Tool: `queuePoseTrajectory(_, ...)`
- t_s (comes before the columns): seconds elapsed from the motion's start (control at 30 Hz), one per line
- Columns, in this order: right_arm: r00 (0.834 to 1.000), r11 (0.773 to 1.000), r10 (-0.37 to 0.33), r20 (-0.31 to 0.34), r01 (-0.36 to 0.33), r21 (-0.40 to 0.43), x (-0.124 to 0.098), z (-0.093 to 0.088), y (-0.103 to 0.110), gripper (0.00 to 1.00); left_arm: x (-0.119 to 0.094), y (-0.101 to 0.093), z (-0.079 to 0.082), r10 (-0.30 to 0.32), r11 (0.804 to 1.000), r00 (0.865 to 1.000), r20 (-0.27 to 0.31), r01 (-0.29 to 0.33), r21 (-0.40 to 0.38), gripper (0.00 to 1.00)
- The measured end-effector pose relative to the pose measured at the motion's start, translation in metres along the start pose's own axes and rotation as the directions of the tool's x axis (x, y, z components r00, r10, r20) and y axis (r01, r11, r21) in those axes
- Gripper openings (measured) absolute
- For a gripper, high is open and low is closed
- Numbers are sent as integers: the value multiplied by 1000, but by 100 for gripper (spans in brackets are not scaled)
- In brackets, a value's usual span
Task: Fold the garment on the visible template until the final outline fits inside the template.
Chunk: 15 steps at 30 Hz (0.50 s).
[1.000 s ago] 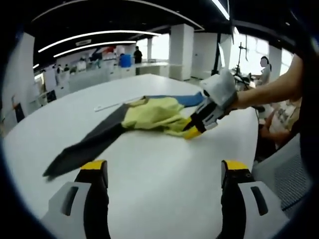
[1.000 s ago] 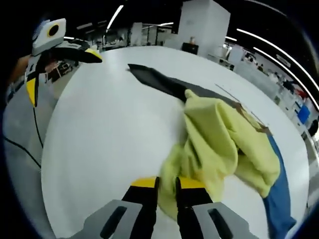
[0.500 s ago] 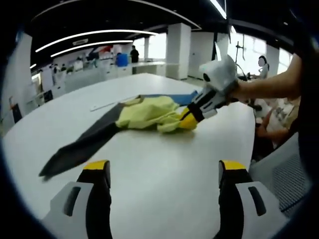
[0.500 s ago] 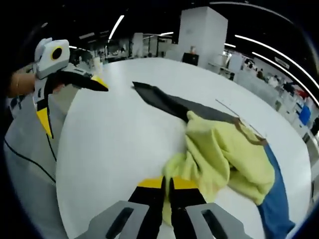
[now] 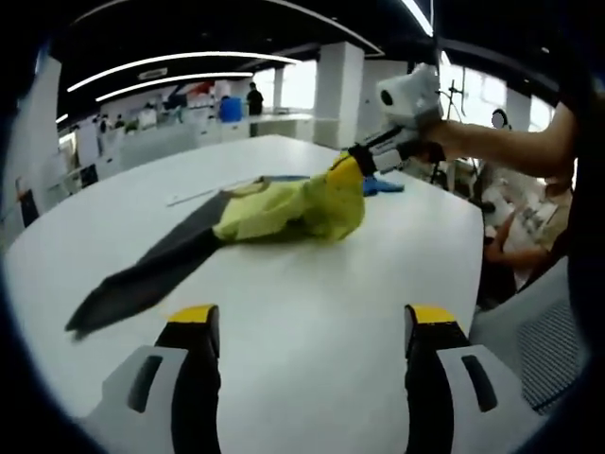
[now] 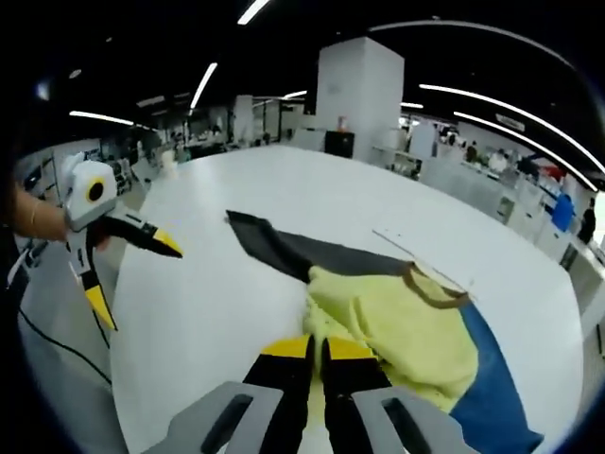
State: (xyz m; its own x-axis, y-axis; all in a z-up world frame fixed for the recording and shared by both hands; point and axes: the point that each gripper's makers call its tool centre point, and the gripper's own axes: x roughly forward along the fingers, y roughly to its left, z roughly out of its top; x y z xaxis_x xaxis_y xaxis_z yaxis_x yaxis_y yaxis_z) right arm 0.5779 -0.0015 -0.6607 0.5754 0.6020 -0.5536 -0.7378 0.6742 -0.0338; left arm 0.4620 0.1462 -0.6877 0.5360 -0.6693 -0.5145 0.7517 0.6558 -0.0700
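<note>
- My garment (image 6: 406,331) is showing pale yellow, with a dark grey part, a blue part and a brown neckband.
- The bench (image 5: 312,284) is looking plain white.
- My grippers' tips are showing yellow: left gripper (image 5: 307,326), right gripper (image 6: 317,348).

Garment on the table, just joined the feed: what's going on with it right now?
A person is working a yellow, grey and blue garment on a white table with two handheld grippers. The right gripper is shut on a yellow edge of the garment and holds it above the tabletop. The left gripper is open and holds nothing, over bare table. The garment is bunched in the middle, not folded.
</note>
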Motion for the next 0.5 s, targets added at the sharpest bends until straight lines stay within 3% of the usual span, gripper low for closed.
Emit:
queuePoseTrajectory(0.23,999,998,-35,11,34,55,10,3,-31,0,6,2,3,-3,1000,1000,2,3,-7,74)
queuePoseTrajectory(0.5,998,989,-59,-25,62,131,27,-15,-54,0,15,3,7,-8,1000,1000,4,8,-21,71)
